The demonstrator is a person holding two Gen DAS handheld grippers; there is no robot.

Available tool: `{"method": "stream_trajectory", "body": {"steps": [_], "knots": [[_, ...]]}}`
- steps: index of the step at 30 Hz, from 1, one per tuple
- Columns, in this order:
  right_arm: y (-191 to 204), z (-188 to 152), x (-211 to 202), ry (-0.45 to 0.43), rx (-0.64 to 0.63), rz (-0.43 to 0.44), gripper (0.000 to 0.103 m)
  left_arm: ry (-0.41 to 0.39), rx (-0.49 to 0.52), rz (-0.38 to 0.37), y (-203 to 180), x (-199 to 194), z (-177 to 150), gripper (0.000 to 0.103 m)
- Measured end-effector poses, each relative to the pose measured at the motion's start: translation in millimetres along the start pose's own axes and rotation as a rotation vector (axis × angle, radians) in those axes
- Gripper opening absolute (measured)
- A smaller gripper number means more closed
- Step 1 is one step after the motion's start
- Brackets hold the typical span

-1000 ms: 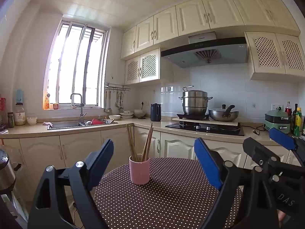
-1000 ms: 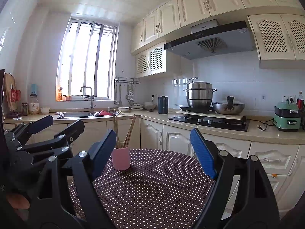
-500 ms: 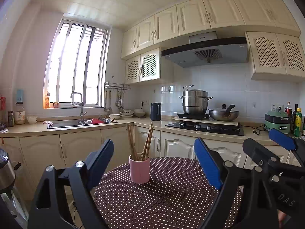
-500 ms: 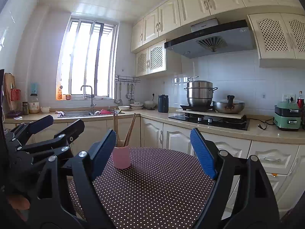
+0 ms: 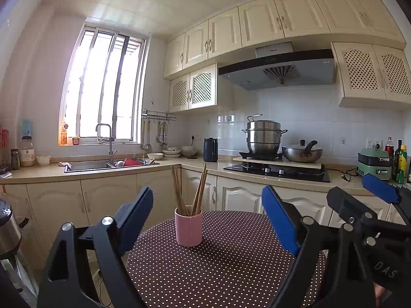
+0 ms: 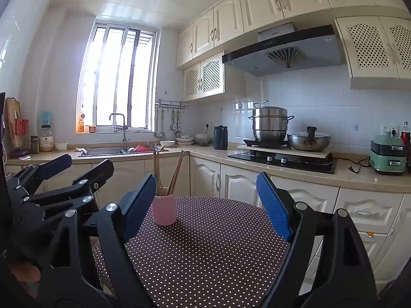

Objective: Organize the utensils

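Cabinets: cream panelled wall cabinets point(image 5: 259, 23) run along the top of the kitchen, some with lattice doors; matching base units sit under the beige stone countertop point(image 5: 200, 165).
Window: tall barred window point(image 5: 102, 87) above the steel sink point(image 5: 102, 165), bright with daylight.
Hood: grey and black range hood point(image 5: 277, 69) hangs over the black glass hob point(image 5: 277, 172).
Table: round table under a dark brown cloth with white polka dots point(image 5: 226, 261), in the foreground of both wrist views.
Cookware: stacked stainless steel steamer pot point(image 5: 263, 136) on a burner, with a lidded steel wok point(image 5: 301, 152) just beside it.
Appliances: mint green electric cooker point(image 5: 375, 163) at the right end of the counter; dark blue kettle point(image 5: 210, 150) in the corner.
Left gripper: black two-finger gripper with blue pads point(image 5: 206, 218), jaws spread wide and empty, pointing level over the table.
Right gripper: second black gripper with blue pads point(image 6: 206, 200), also spread wide with nothing between the pads; it shows at the right edge of the left wrist view.
Cup: pink cylindrical cup point(image 5: 188, 227) stands upright on the cloth towards the far left part of the table, ahead of both grippers and apart from them.
Chopsticks: brown wooden chopsticks point(image 5: 191, 192) stand inside the cup, fanning to left and right.
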State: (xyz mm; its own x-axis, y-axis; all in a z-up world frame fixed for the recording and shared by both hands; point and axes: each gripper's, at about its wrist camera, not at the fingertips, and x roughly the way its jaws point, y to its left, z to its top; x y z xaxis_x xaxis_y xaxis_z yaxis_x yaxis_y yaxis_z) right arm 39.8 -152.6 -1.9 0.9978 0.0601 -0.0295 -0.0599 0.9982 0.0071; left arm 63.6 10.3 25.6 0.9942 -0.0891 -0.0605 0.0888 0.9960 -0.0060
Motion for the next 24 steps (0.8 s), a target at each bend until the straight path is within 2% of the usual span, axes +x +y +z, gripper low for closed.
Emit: {"method": "stream_trajectory", "body": {"steps": [24], "knots": [[-1.2, 1.7, 1.8, 0.007, -0.002, 0.003, 0.079, 0.001, 0.005, 0.008, 0.2, 1.3, 1.6, 0.085]]}}
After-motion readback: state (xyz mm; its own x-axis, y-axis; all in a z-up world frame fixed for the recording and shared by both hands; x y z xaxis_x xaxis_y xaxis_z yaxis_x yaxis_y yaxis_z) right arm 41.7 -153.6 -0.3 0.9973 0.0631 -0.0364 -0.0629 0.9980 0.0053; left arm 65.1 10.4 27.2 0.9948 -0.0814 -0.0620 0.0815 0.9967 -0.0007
